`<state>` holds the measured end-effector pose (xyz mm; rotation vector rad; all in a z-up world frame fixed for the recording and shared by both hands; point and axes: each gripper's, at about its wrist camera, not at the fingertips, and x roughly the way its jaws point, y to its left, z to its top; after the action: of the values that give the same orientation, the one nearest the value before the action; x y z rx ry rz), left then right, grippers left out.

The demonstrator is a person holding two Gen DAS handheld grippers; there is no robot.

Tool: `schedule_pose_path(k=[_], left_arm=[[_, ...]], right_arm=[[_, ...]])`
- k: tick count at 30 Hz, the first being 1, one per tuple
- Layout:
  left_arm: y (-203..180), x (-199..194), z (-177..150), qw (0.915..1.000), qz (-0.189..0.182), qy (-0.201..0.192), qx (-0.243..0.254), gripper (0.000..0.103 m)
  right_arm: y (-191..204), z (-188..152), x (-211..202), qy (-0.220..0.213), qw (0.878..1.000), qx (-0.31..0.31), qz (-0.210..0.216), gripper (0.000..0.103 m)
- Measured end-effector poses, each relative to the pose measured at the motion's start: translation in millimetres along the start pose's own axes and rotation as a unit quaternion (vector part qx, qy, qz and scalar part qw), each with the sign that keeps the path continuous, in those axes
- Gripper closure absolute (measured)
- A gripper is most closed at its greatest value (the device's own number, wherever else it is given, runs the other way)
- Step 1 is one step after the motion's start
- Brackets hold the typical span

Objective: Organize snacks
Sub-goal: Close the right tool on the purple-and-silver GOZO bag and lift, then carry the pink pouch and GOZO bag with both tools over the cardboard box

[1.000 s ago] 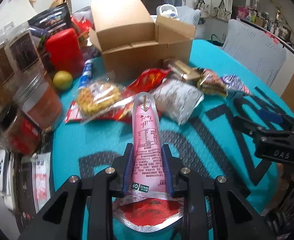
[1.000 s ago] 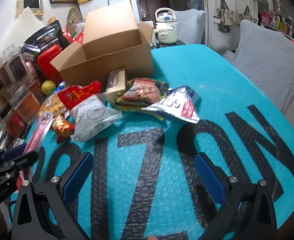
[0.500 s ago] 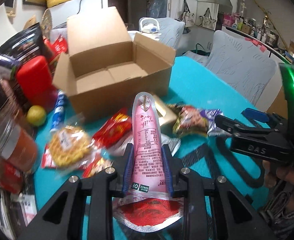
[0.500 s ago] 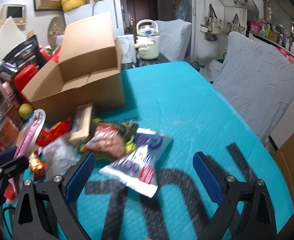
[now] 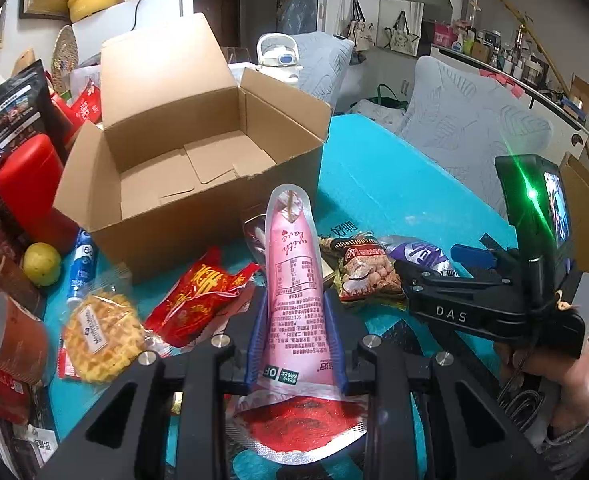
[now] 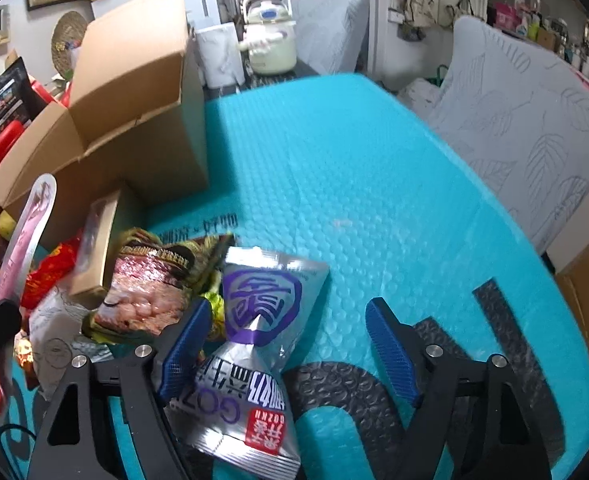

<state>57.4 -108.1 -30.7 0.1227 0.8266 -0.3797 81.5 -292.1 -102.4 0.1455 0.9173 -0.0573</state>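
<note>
My left gripper (image 5: 294, 344) is shut on a long pink snack pouch (image 5: 294, 280) and holds it raised, pointing at the open cardboard box (image 5: 190, 160), whose inside shows bare. The pouch also shows at the left of the right wrist view (image 6: 26, 232). My right gripper (image 6: 286, 352) is open, low over the teal mat, its jaws astride a silver and purple snack bag (image 6: 254, 344). It appears in the left wrist view (image 5: 446, 280) at the right. Loose snacks lie before the box: a red packet (image 5: 202, 296), a waffle pack (image 5: 102, 336), a peanut bag (image 5: 362, 268).
Jars, a red canister (image 5: 30, 184), a lemon (image 5: 42, 264) and dark bags crowd the table's left edge. A small tan box (image 6: 98, 244) leans by the cardboard box. Grey cushioned chairs (image 6: 526, 128) stand at the right. A kettle (image 6: 270, 36) sits behind the table.
My left gripper rose and moved toward the box with the pouch. My right gripper moved forward and down onto the silver bag, which now lies between its jaws.
</note>
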Motion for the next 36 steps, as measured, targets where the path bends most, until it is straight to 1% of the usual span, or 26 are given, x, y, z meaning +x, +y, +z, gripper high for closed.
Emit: schedule_pose_path(k=[6, 8, 9, 10, 12, 14, 15, 18, 22, 28, 36], left_arm=[[0, 4, -1, 1.0000, -0.006, 0.004, 0.002, 0.075], [1, 4, -4, 0.9999, -0.009, 0.004, 0.002, 0.075], [1, 3, -5, 0.9999, -0.010, 0.003, 0.002, 0.075], [2, 1, -6, 0.9999, -0.011, 0.002, 0.003, 0.075], [2, -1, -10, 0.9999, -0.014, -0.001, 0.005, 0.075], [1, -4, -13, 0.9998, -0.017, -0.003, 0.008, 0.075], [1, -6, -15, 0.9998, -0.018, -0.004, 0.010, 0.075], [0, -11, -21, 0.9997, -0.021, -0.007, 0.013, 0.075], [-1, -21, -29, 0.9996, -0.021, -0.013, 0.015, 0.075], [-1, -42, -39, 0.9992, -0.018, -0.033, 0.010, 0.075], [-3, -76, -45, 0.9977, -0.015, -0.066, 0.011, 0.075]], right_arm=[[-5, -3, -4, 0.005, 1.000, 0.013, -0.015, 0.023], [-7, -7, -3, 0.018, 0.999, 0.025, -0.013, 0.027], [-8, -9, -2, 0.026, 0.999, 0.028, -0.013, 0.037], [-8, -13, 0, 0.034, 0.999, 0.030, -0.010, 0.045], [-6, -18, -4, 0.021, 0.999, 0.023, -0.024, 0.059], [-7, -23, -9, 0.014, 0.999, 0.029, -0.020, 0.068], [-7, -25, -11, 0.011, 0.999, 0.034, -0.016, 0.070], [-6, -33, -19, -0.001, 0.999, 0.038, -0.018, 0.073], [-4, -46, -37, -0.016, 0.999, 0.045, -0.015, 0.073], [5, -54, -67, -0.039, 0.999, 0.038, -0.006, 0.073], [21, -68, -107, -0.062, 0.998, 0.019, 0.020, 0.073]])
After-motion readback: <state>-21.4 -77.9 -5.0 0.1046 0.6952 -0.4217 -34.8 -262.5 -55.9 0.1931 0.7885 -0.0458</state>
